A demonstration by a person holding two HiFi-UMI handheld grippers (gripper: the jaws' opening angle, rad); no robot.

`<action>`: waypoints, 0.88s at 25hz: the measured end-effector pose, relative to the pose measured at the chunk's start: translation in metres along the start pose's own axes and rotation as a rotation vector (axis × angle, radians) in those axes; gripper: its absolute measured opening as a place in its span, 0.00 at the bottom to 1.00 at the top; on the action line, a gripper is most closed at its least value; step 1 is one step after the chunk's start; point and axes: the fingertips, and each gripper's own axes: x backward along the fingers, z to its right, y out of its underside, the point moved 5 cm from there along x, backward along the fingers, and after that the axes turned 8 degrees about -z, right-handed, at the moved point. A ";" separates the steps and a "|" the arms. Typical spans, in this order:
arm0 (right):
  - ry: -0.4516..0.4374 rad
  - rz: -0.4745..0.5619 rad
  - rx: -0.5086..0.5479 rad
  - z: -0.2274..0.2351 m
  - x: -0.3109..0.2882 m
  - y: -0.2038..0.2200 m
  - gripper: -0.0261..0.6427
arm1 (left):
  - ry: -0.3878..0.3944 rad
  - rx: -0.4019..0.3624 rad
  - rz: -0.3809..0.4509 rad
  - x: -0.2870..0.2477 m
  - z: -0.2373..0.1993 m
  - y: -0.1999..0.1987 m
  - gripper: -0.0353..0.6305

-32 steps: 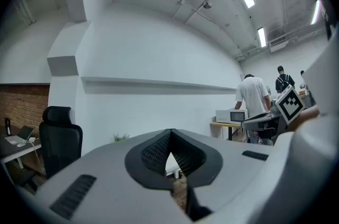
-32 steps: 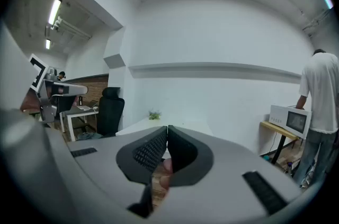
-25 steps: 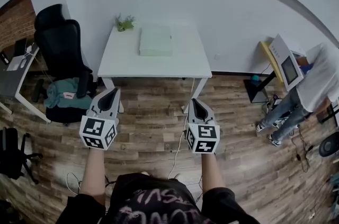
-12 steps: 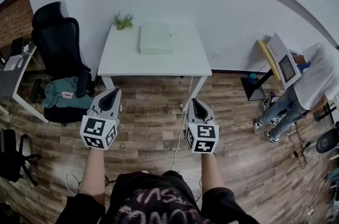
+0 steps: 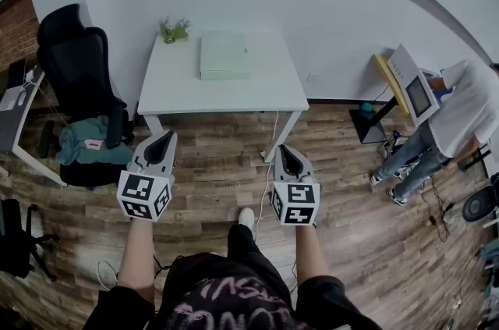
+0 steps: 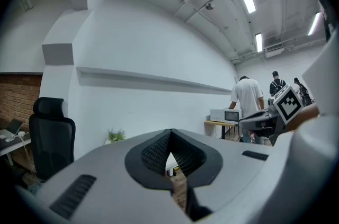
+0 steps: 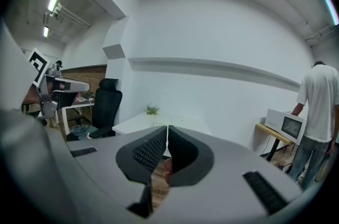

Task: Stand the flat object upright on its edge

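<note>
- Pale-green flat rectangular box lies flat at the smooth white table's far edge, mid-width.
- Grey left gripper and right gripper hover over the wood-plank floor, ribbed jaws pressed together, empty.

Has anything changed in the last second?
The person's white shoe has swung forward between the grippers, a step toward the white table. Unchanged: the left gripper and right gripper stay shut and empty, and the flat pale box lies flat on the table.
</note>
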 end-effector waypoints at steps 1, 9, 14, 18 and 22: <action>-0.002 -0.003 0.001 0.001 -0.005 0.000 0.08 | 0.000 0.001 -0.001 -0.005 -0.002 0.000 0.08; -0.046 -0.017 -0.011 0.012 -0.058 -0.001 0.08 | -0.013 0.009 -0.034 -0.051 -0.020 0.005 0.07; -0.058 -0.032 -0.020 0.030 -0.101 -0.002 0.08 | -0.026 0.015 -0.063 -0.089 -0.031 0.009 0.08; -0.069 -0.045 -0.031 0.046 -0.136 -0.005 0.08 | -0.036 0.025 -0.091 -0.124 -0.040 0.013 0.08; -0.087 -0.071 -0.029 0.068 -0.175 -0.004 0.08 | -0.046 0.031 -0.126 -0.166 -0.045 0.016 0.08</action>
